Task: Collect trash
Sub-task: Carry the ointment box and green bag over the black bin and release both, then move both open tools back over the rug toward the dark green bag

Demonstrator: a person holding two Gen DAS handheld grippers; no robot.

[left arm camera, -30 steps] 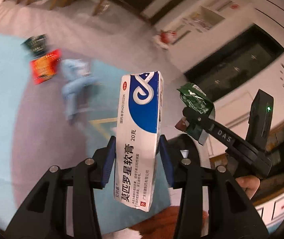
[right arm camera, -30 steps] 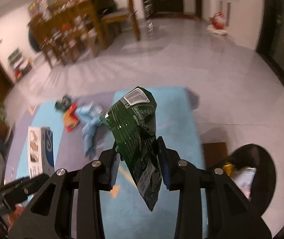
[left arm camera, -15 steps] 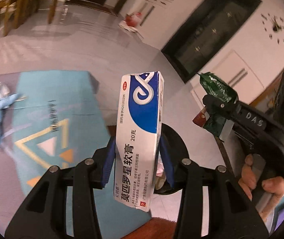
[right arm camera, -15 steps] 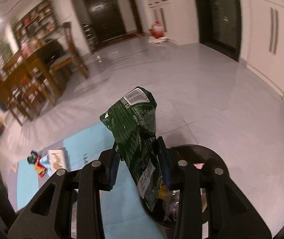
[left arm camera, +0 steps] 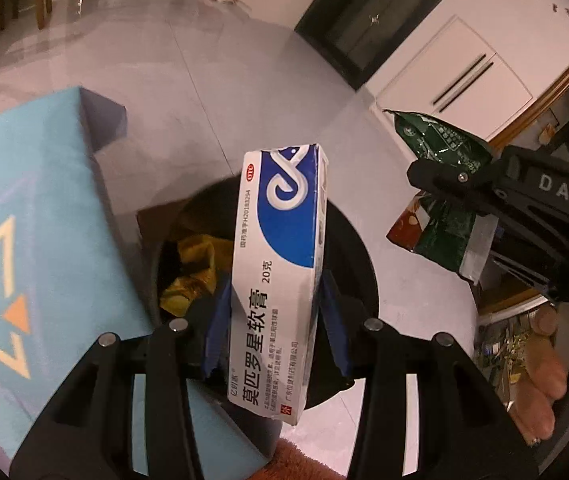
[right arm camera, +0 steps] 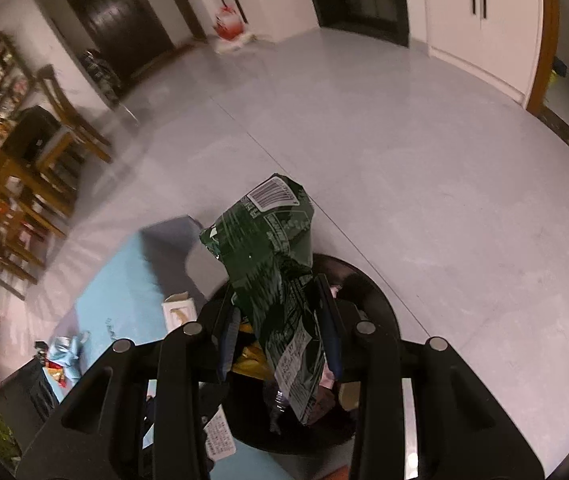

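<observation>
Left wrist: ointment box (left arm camera: 280, 276) printed "莫匹罗星软膏 20克", clamped upright in left gripper (left arm camera: 274, 320) over black trash bin (left arm camera: 358, 240); "DAS" on right gripper (left arm camera: 460, 184). Blue mat (left arm camera: 36, 240) beside bin.

Right wrist: green barcoded snack wrapper (right arm camera: 272, 268) pinched over bin (right arm camera: 380, 300). Earlier, mat below instead of bin.

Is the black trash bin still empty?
No: the black trash bin already holds a crumpled yellow wrapper beneath the medicine box.
</observation>
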